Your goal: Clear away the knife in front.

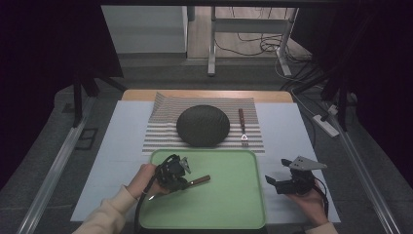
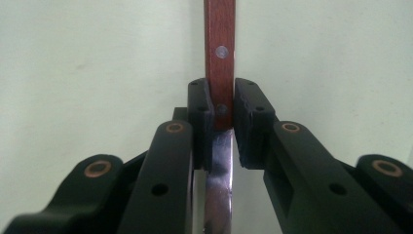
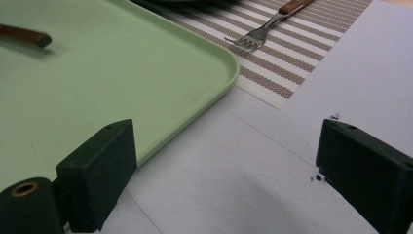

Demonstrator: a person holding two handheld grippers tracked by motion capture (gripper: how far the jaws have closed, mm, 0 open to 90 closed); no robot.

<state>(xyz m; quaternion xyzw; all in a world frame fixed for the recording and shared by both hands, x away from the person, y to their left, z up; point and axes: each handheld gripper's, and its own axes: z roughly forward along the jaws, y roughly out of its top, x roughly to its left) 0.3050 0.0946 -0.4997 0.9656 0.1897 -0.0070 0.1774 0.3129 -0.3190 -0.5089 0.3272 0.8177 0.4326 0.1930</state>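
The left gripper [image 1: 181, 176] sits over the green tray [image 1: 234, 204], toward its 9 o'clock side, and its jaws are clamped on a knife [image 1: 195, 181]. In the left gripper view the two black pads [image 2: 201, 105] press either side of the knife [image 2: 220, 68] right where the brown wooden handle meets the steel blade. The handle, with a bright rivet, runs straight ahead toward 12 o'clock past the jaw tips; the blade runs back toward 6 o'clock between the jaw arms. The tray [image 2: 97, 58] lies behind it as a pale green ground. Whether the knife touches the tray cannot be told. In the high view the handle points out of the jaws toward 3 o'clock, and the blade tip peeks out at the gripper's 7 o'clock.

The right gripper [image 1: 285, 183] is held above the white table cover [image 1: 292, 126], just off the tray's 3 o'clock edge, its jaws spread wide with nothing between them. Its own view shows the tray [image 3: 122, 73] corner at 10 o'clock, and the knife [image 3: 27, 35] handle end at far left.

Beyond the tray, at 12 o'clock, a striped mat [image 1: 165, 131] carries a dark plate [image 1: 202, 125]. A fork [image 1: 242, 127] lies at the plate's 3 o'clock, tines toward the tray.
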